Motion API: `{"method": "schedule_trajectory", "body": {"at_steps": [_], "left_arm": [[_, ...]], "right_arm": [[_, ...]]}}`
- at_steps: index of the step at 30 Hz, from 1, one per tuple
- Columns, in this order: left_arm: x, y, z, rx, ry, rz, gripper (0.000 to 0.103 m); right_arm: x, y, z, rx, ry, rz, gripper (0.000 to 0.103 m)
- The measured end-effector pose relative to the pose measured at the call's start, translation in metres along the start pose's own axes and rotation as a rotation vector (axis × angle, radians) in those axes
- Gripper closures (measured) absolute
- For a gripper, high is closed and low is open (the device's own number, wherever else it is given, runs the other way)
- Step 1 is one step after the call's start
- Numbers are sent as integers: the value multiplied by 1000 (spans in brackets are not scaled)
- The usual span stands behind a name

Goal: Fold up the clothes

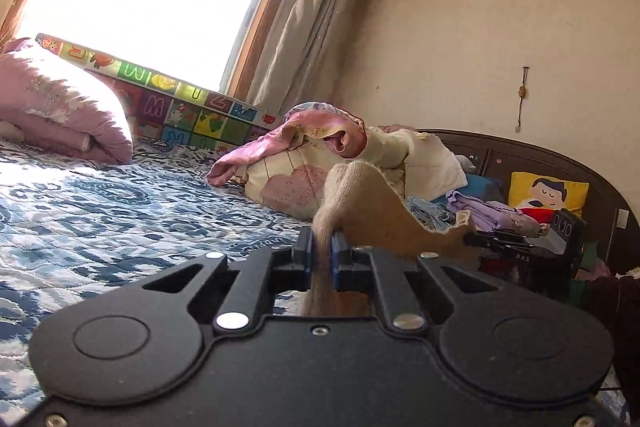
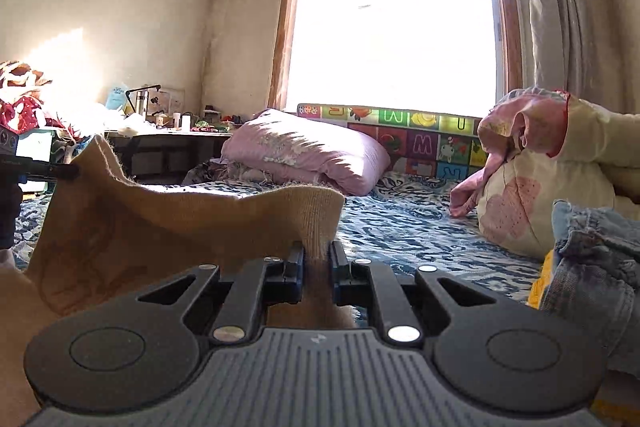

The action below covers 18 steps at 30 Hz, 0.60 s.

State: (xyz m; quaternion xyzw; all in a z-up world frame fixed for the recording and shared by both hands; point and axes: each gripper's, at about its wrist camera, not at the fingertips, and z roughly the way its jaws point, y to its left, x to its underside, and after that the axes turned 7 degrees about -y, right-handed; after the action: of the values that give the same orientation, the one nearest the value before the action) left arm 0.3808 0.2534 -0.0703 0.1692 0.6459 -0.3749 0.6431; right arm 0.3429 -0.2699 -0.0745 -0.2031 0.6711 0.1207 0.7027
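Black linkage plates are filling the foreground of both wrist views, and ahead of them each gripper is clamping the same tan knit garment (image 2: 132,223). From where I am standing, the left gripper (image 1: 321,247) is pinching a bunched edge of it between its blue pads, jaws nearly together, and the right gripper (image 2: 318,255) is doing the same at another edge, with cloth squeezed between its fingers. Between the 2 grips the garment is hanging slack, sagging in a wavy span above the blue patterned bedspread (image 1: 100,195), so it is being held up rather than lying flat. I judge the folding to be only beginning: no crease or doubled layer is showing yet. At about 1 o'clock in the left view, a pink and cream bundle of bedding (image 1: 320,155) is sitting heaped near the headboard (image 1: 560,159), and at 3 o'clock in the right view denim clothing (image 2: 592,259) is lying crumpled, so more pieces seem to be waiting.
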Motion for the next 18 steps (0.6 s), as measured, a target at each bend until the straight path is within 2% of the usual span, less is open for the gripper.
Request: {"method": "schedule_trajectory", "body": {"at_steps": [3,4,5,6,7,8,9,10,13,15,17,18], "left_arm": [[-2,1,5,-11,-9,-26,96],[-2,8,11,-74,14,-64,95],[1,19,23,-214,80,-93,91],[6,30,38,-368,191,-99,89],[19,39,56,-559,337,-60,89],[31,48,73,-728,470,-24,90],[35,48,76,-699,467,-26,89],[39,47,78,-675,461,-25,89],[25,30,85,-706,396,92,89],[20,19,88,-617,332,83,89],[25,6,104,-541,329,135,88],[32,3,115,-542,357,156,87]], "right_arm": [[-6,5,-16,24,-7,-91,89],[-6,3,-11,48,11,-88,89],[-6,-1,-3,78,34,-76,89],[-6,-4,4,108,56,-64,90],[-4,-9,27,169,148,-31,90],[4,-17,55,242,285,3,84],[15,-26,82,313,429,33,79],[26,-38,102,378,515,68,74],[16,-27,108,339,462,44,75],[8,-10,110,288,427,1,76],[7,13,122,197,432,-43,75],[8,22,128,123,429,-40,77]]}}
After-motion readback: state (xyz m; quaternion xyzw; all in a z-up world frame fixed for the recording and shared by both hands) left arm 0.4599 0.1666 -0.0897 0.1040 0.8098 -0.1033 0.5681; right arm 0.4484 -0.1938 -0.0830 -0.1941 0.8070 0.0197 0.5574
